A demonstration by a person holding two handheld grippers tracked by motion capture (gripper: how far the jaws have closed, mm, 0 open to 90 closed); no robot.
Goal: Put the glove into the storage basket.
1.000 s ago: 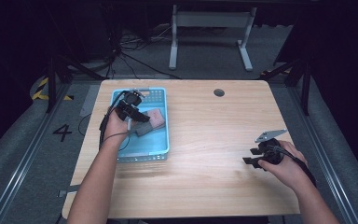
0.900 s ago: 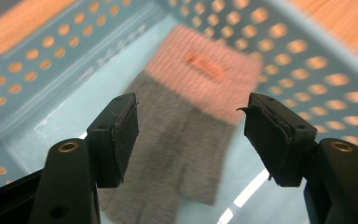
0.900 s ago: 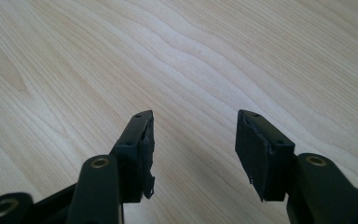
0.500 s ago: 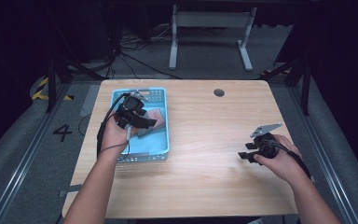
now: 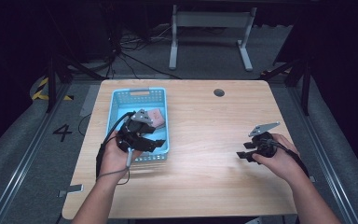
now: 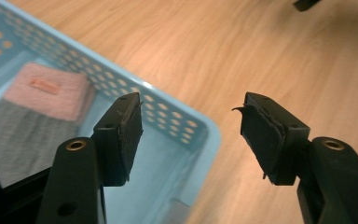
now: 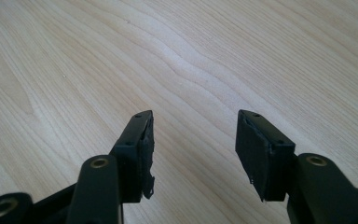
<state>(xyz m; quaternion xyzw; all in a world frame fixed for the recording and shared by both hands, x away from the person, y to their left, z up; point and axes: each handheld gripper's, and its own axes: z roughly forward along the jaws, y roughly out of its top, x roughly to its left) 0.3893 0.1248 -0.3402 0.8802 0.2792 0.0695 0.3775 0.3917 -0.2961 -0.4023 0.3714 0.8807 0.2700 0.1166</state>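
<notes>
Since the earlier frame the left gripper (image 5: 154, 143) has drawn back from the pink cloth (image 5: 155, 116) to the near rim of the blue basket (image 5: 116, 105), left of centre; its jaws stand wide and empty. At lower right the right gripper (image 5: 243, 155) hovers over bare desk (image 5: 205, 177), jaws wide too. Both folded cloths, pink and grey (image 6: 14, 140), lie in the basket. They look soft and light, probably best pinched at a folded edge.
</notes>
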